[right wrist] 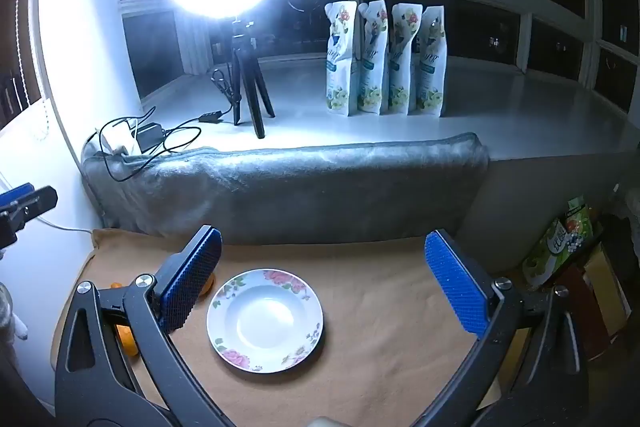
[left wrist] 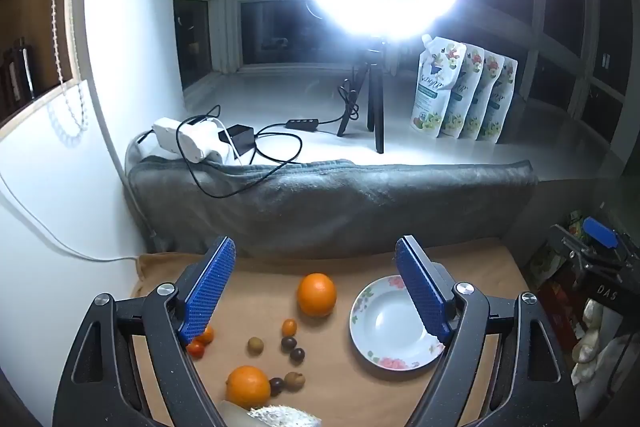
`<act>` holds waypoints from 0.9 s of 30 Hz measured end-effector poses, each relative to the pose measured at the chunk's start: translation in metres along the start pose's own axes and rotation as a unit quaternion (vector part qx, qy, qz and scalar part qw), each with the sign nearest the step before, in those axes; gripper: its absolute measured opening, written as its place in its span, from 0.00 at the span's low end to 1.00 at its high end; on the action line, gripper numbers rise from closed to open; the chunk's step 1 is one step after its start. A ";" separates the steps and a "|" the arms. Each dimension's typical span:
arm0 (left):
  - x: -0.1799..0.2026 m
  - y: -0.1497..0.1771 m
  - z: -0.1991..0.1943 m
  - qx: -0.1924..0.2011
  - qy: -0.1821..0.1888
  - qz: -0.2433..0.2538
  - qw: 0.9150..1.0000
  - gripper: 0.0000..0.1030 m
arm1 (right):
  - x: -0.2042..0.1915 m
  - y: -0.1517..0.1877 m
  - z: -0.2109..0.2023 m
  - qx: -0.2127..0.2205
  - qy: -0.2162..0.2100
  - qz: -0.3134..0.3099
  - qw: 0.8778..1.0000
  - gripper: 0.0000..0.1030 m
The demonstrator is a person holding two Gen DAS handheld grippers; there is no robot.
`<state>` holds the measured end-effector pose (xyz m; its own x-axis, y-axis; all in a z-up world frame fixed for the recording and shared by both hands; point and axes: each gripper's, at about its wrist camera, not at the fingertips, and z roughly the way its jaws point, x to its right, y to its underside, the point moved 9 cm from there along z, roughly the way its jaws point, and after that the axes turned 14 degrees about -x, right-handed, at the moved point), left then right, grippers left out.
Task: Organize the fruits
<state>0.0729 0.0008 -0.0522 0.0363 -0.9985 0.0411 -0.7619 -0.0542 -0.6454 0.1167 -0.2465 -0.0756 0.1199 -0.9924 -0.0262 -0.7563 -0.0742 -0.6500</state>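
Nearby, grey blanket (left wrist: 332, 203) behind plate (left wrist: 384, 347).

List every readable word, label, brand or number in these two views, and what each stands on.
"DAS": white letters on the black gripper part at the right edge of the left wrist view.
Pouches on the sill: script brand name and a green label band, too blurred to read.
Green package at right: white characters, too blurred to read.
Plate: flowers only, no text.

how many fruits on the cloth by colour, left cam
Orange, large: 2
Orange or red, small: 3
Brown-green, small: 2
Dark, small: 3
Total: 10
A pale thing at the bottom edge is cut off, not counted.
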 end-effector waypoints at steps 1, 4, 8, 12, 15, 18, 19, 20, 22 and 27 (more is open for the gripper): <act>-0.001 0.000 0.000 0.000 0.001 -0.001 1.000 0.80 | -0.001 0.001 0.001 -0.003 0.000 0.002 1.000 1.00; -0.002 0.000 -0.001 0.000 0.003 -0.002 1.000 0.80 | -0.002 -0.001 -0.001 -0.007 -0.009 0.009 1.000 1.00; 0.001 -0.001 -0.001 -0.001 -0.003 0.000 1.000 0.80 | 0.008 -0.001 -0.004 -0.005 -0.019 0.029 0.999 1.00; 0.002 0.000 -0.002 0.000 -0.003 0.003 1.000 0.80 | 0.004 0.001 -0.004 -0.003 -0.008 0.023 1.000 1.00; 0.004 0.000 0.000 -0.001 -0.004 0.003 1.000 0.80 | 0.004 -0.002 -0.005 -0.004 -0.006 0.020 1.000 1.00; 0.005 0.001 0.001 -0.001 -0.004 0.005 1.000 0.80 | 0.004 -0.002 -0.005 -0.005 -0.006 0.021 1.000 1.00; 0.005 0.001 0.001 -0.001 -0.004 0.005 1.000 0.80 | 0.005 -0.002 -0.005 -0.005 -0.006 0.021 1.000 1.00; 0.005 0.001 0.001 -0.002 -0.003 0.005 1.000 0.80 | 0.005 -0.002 -0.005 -0.005 -0.007 0.020 1.000 1.00; 0.005 0.000 0.001 -0.001 -0.003 0.004 1.000 0.80 | 0.005 -0.002 -0.005 -0.004 -0.006 0.021 1.000 1.00; 0.005 0.001 0.001 -0.002 -0.002 0.004 1.000 0.80 | 0.004 -0.002 -0.005 -0.008 -0.001 0.019 1.000 1.00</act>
<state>0.0734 -0.0046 -0.0533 0.0338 -0.9989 0.0326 -0.7644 -0.0469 -0.6431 0.1153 -0.2504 -0.0703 0.0912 -0.9945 -0.0521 -0.7707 -0.0373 -0.6361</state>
